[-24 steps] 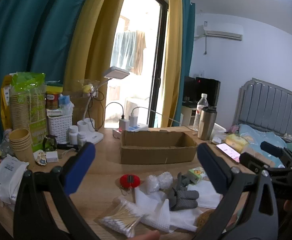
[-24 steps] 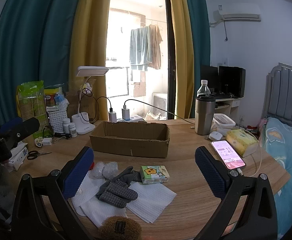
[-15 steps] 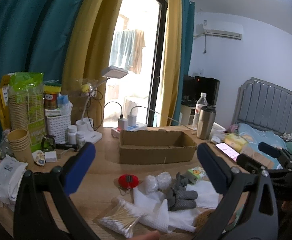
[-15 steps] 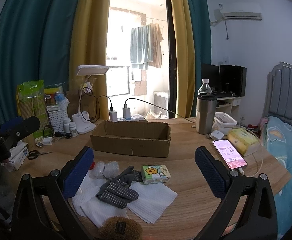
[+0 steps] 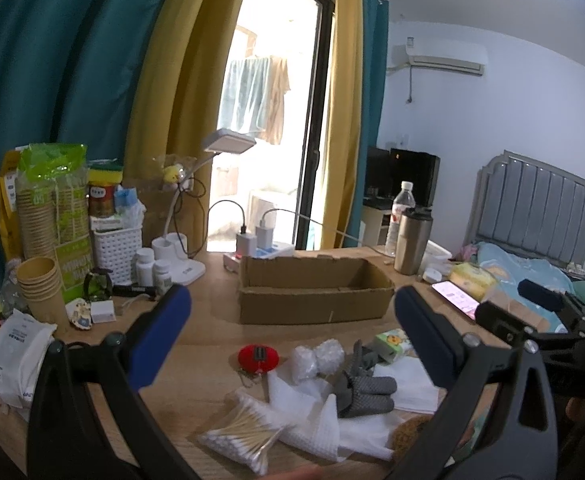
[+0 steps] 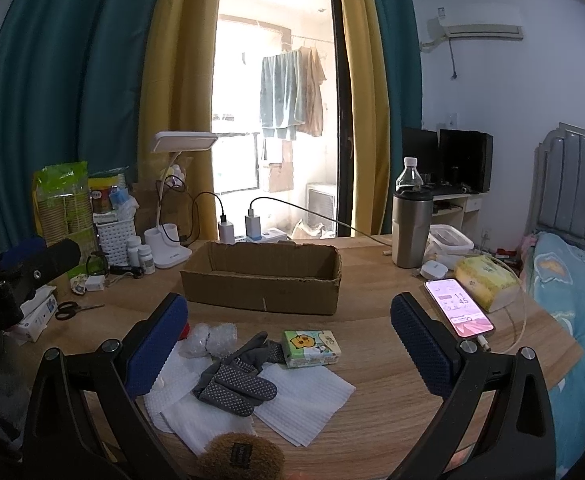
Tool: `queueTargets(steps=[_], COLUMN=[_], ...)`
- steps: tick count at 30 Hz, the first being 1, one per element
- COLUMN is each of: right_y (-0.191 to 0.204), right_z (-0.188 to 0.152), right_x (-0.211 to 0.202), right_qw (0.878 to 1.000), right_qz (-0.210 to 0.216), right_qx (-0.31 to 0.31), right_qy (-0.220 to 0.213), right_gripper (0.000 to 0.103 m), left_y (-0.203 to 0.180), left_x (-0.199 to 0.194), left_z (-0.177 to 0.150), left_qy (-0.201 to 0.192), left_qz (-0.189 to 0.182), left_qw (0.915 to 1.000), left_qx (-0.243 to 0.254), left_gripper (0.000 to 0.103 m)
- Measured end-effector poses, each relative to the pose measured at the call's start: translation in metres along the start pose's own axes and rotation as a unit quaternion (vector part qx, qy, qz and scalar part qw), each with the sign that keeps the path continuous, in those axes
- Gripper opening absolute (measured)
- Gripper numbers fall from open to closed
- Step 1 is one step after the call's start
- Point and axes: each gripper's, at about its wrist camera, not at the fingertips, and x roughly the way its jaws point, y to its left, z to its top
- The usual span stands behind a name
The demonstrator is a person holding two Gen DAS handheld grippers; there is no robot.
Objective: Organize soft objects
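Observation:
An empty cardboard box (image 5: 312, 292) (image 6: 262, 280) stands mid-table. In front of it lie grey dotted gloves (image 6: 236, 380) (image 5: 366, 392), white cloths (image 6: 304, 404) (image 5: 316, 420), bubble wrap (image 6: 212, 338) (image 5: 316, 360), a small tissue pack (image 6: 311, 347) (image 5: 390, 344), a brown fuzzy pad (image 6: 240, 456) and a bag of cotton swabs (image 5: 240, 438). My left gripper (image 5: 292, 336) is open and empty above the pile. My right gripper (image 6: 288, 344) is open and empty above the gloves and tissue pack.
A red round thing (image 5: 258, 358) lies by the bubble wrap. Cups, bottles, a basket and a lamp (image 5: 180, 264) crowd the left. A steel tumbler (image 6: 410, 230), a phone (image 6: 458, 308) and a yellow tissue pack (image 6: 484, 282) sit right. Scissors (image 6: 70, 310) lie left.
Both grippers have drifted only slightly; the view shifts a little. Nothing on the table has moved.

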Motion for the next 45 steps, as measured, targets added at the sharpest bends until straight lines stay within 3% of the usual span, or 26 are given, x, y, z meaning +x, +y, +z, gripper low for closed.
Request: queueTargets(steps=[45], right_y=[0.0002], right_z=[-0.003], right_x=[-0.0043], right_qw=[1.0], right_qz=[0.001], right_qx=[0.0], right_qy=[0.005], right_gripper=[0.103], left_y=[-0.0023], left_x=[-0.0029], left_z=[-0.0031], left_qy=[0.003], left_qz=[-0.004], left_qw=[1.0], left_qx=[0.003], left_gripper=[0.103])
